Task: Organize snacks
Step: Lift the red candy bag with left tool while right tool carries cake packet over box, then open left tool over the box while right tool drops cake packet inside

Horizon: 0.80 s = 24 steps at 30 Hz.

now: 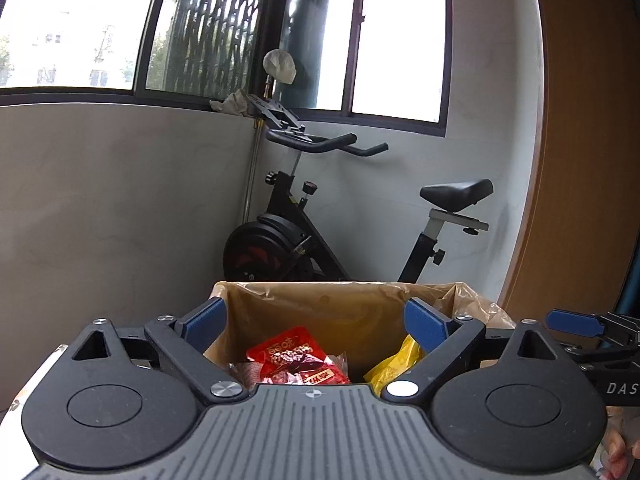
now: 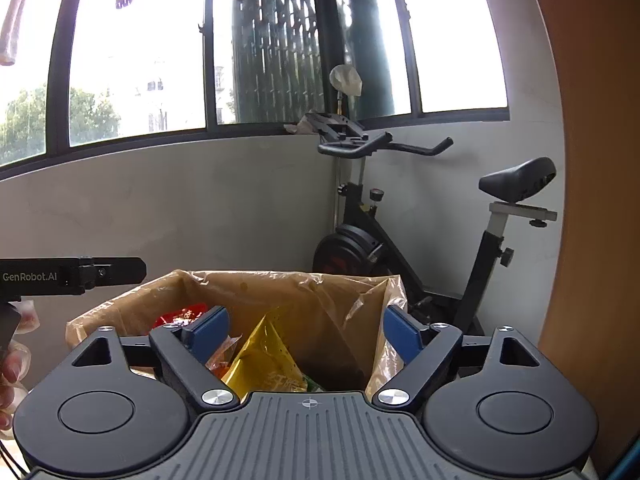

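Both hand-held grippers are hovering side by side over the lined cardboard box (image 1: 320, 312), each pointing slightly down into it.

Left hand-held gripper (image 1: 316, 324): jaws are standing wide apart, blue pads clear of everything, nothing between them. The red snack packet (image 1: 296, 358) is lying in the box right below it.

Right hand-held gripper (image 2: 306, 334): also spread wide and holding nothing. The yellow snack packet (image 2: 266, 356) is sitting in the box under it, leaning up against the other wrappers; the red packet is showing just left of it.

My read: snacks are lying inside the plastic liner (image 2: 248, 288) because the box is the collection point, and both grippers are sitting open above it since the drop step looks done for these two packets. The liner is draping over the rim, probably keeping the cardboard clean.

An exercise bike (image 1: 344, 216) is standing behind the box against the wall, not involved. No further loose snacks are showing in either view, so remaining work is hard to judge.
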Motion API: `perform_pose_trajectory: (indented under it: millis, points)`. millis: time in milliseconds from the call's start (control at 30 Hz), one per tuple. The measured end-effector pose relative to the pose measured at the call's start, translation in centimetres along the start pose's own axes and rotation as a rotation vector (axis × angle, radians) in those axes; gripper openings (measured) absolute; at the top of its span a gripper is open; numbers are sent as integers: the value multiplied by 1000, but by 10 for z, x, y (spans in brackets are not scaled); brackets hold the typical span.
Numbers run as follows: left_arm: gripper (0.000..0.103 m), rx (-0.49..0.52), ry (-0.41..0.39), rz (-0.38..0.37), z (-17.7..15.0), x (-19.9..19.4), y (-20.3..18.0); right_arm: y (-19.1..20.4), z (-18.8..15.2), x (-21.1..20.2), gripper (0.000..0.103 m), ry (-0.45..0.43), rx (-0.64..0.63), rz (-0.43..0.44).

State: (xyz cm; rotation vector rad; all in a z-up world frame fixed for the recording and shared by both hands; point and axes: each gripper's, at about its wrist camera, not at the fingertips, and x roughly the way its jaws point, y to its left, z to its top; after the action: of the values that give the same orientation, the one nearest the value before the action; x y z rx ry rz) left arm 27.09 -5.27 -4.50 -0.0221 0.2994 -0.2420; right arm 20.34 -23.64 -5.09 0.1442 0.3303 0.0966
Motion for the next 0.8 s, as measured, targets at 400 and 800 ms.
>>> perform_pose_trajectory:
  millis: [400,800]
  points:
    - [103,-42,32,87,-17,-41,20,7,-23,-30,103,-5,7,-59]
    - [103,-112,90,140,-74,-75,40,14,-69,-56,103,38,-7,-7]
